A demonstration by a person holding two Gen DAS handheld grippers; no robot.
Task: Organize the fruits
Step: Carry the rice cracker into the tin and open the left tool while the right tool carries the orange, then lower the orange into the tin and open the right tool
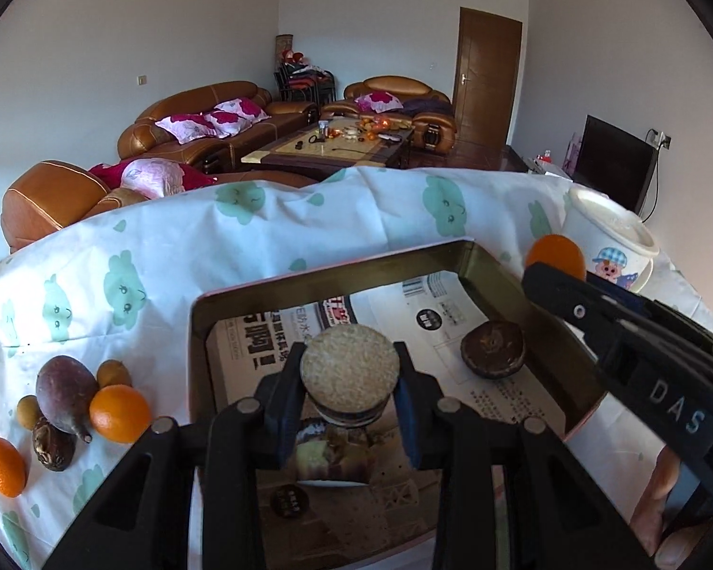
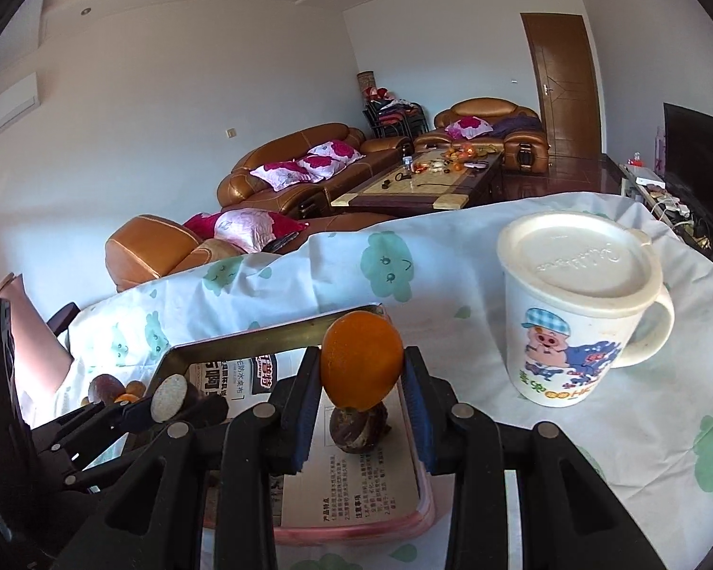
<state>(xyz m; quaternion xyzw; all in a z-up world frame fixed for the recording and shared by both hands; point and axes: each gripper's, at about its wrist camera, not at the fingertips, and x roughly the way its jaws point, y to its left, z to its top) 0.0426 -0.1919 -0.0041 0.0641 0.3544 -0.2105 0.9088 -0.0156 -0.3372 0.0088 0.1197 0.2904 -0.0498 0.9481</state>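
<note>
My left gripper (image 1: 349,382) is shut on a dark-skinned round fruit piece with a pale grainy flat face (image 1: 349,361). It hangs over the newspaper-lined metal tray (image 1: 337,271). A second dark brown round piece (image 1: 493,349) lies in the tray's far right part. My right gripper (image 2: 361,375) is shut on an orange (image 2: 361,361) above the tray's right end (image 2: 261,336), over that brown piece (image 2: 359,430). Left of the tray lies a loose pile: a purple fruit (image 1: 66,392), oranges (image 1: 119,413), small brown fruits (image 1: 113,373).
A lidded white cartoon mug (image 2: 580,313) stands right of the tray on the cloud-print cloth (image 1: 261,237). A person's hand (image 1: 656,498) shows at the lower right. Sofas (image 1: 199,118), a coffee table and a TV (image 1: 613,161) lie beyond the table's far edge.
</note>
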